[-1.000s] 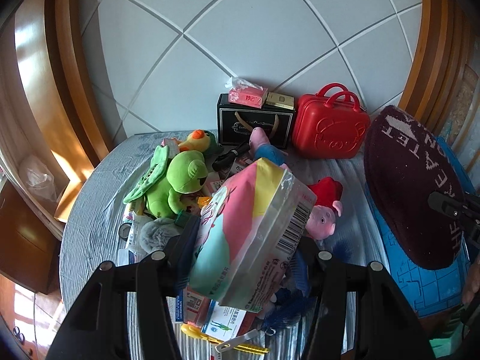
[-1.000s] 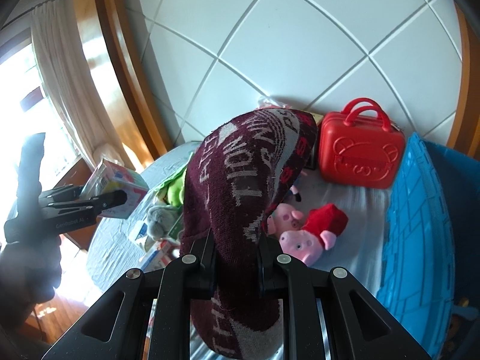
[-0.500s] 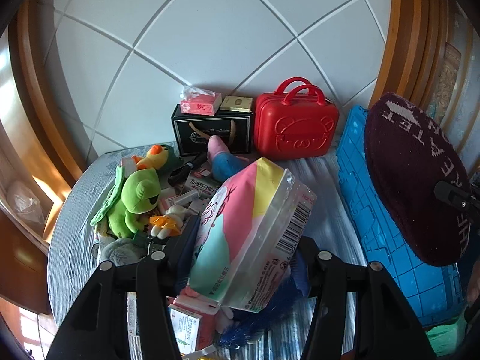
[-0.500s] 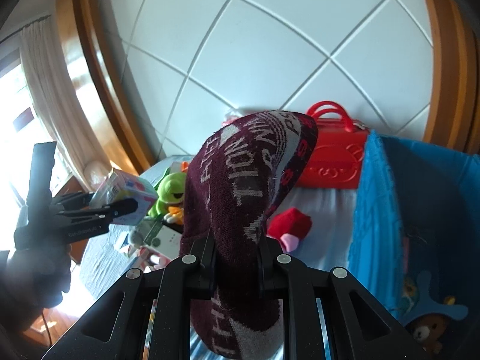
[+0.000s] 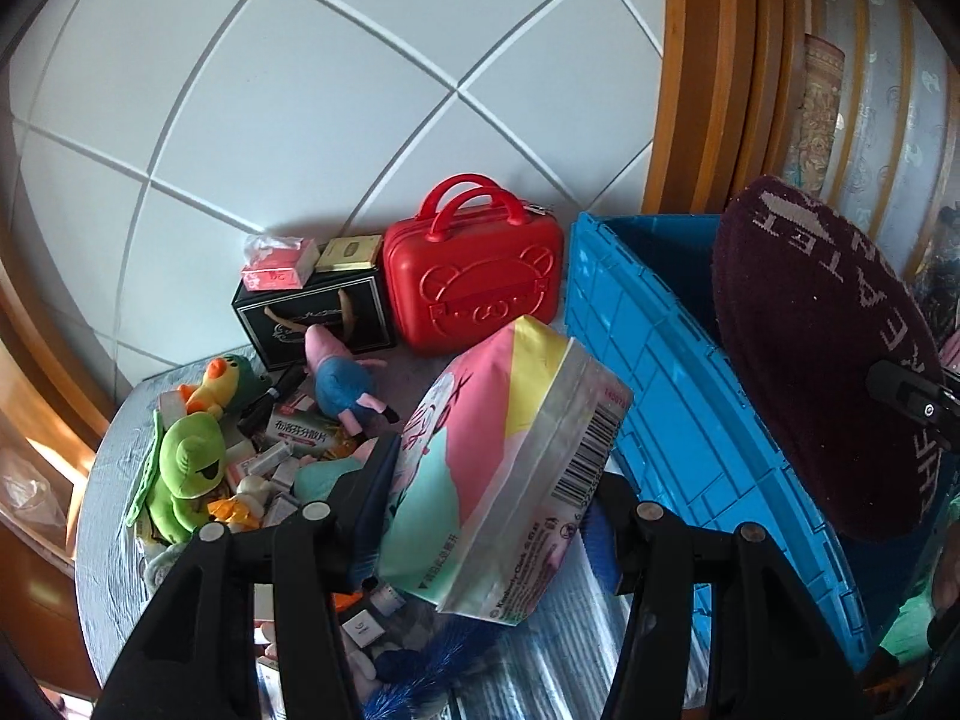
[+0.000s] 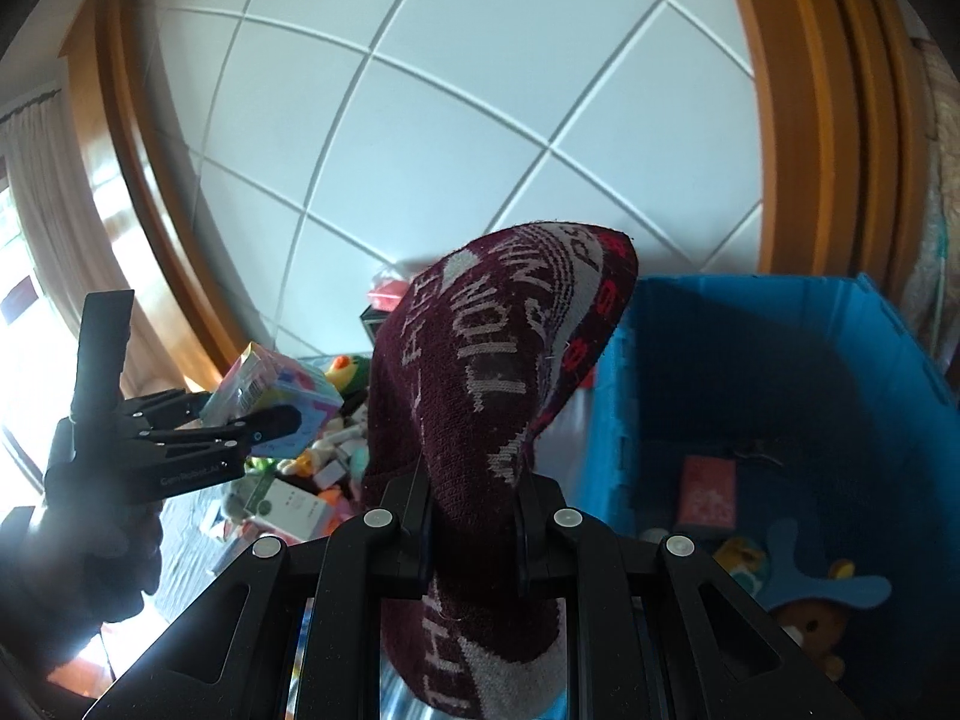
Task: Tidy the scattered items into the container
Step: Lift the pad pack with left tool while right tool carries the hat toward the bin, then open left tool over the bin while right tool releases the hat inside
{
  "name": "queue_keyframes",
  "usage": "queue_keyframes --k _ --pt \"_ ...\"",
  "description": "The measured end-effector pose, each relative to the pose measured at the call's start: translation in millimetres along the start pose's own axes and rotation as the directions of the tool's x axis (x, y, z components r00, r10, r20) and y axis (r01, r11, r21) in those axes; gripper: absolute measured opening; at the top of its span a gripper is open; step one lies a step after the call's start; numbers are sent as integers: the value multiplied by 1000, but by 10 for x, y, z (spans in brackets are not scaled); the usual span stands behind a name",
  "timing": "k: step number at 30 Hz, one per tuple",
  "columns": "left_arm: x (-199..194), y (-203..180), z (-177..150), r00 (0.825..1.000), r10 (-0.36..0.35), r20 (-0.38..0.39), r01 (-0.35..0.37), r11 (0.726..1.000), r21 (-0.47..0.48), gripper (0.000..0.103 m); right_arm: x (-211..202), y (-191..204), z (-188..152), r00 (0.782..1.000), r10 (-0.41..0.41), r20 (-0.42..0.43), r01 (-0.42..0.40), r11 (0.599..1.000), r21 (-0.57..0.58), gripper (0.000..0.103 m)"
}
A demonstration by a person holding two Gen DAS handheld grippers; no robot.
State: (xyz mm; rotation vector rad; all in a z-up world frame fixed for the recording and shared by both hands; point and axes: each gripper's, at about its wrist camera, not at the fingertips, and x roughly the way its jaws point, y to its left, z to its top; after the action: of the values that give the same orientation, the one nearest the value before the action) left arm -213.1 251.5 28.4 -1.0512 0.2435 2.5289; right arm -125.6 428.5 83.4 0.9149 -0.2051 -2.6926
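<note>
My left gripper [image 5: 489, 510] is shut on a pink, yellow and teal tissue pack [image 5: 510, 468], held above the cluttered table beside the blue crate [image 5: 678, 420]. From the right wrist view the same gripper [image 6: 264, 420] with its pack [image 6: 276, 396] shows at the left. My right gripper [image 6: 474, 516] is shut on a maroon knitted sock [image 6: 498, 372] with grey lettering, which stands up between the fingers. That sock [image 5: 822, 360] hangs over the crate at the right of the left wrist view. The crate's inside [image 6: 780, 372] holds a few toys and a pink pack.
A red toy suitcase [image 5: 474, 294] and a black box [image 5: 318, 318] stand against the white panelled wall. A green frog plush [image 5: 186, 468], a pig plush [image 5: 342, 378], small boxes and packets lie on the table. A wooden frame [image 5: 702, 78] rises behind the crate.
Both grippers have swung right toward the blue crate, each keeping its item. The crate now fills more of both views, and its inside shows in the right wrist view.
</note>
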Motion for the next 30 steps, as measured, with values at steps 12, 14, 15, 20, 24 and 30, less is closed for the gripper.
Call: queue_keyframes --k 12,14,15,20,24,30 --pt "104 -783 273 996 -89 8 88 992 92 54 -427 -603 -163 996 -83 26 81 993 86 18" --pt "128 -915 321 994 -107 8 105 989 108 54 -493 -697 -164 995 -98 33 95 991 98 18" --pt "141 -990 347 993 -115 8 114 986 118 54 -504 -740 -160 994 -106 35 102 989 105 18" --pt "201 -1361 476 988 -157 4 154 972 175 54 -666 -999 -253 987 -154 41 146 977 152 18" --pt "271 -1661 576 983 -186 -4 182 958 221 54 -731 -1240 -302 982 -186 38 176 966 189 18" --pt "407 -2057 707 973 -231 -25 229 935 271 54 -871 -1563 -406 970 -241 32 226 942 247 18"
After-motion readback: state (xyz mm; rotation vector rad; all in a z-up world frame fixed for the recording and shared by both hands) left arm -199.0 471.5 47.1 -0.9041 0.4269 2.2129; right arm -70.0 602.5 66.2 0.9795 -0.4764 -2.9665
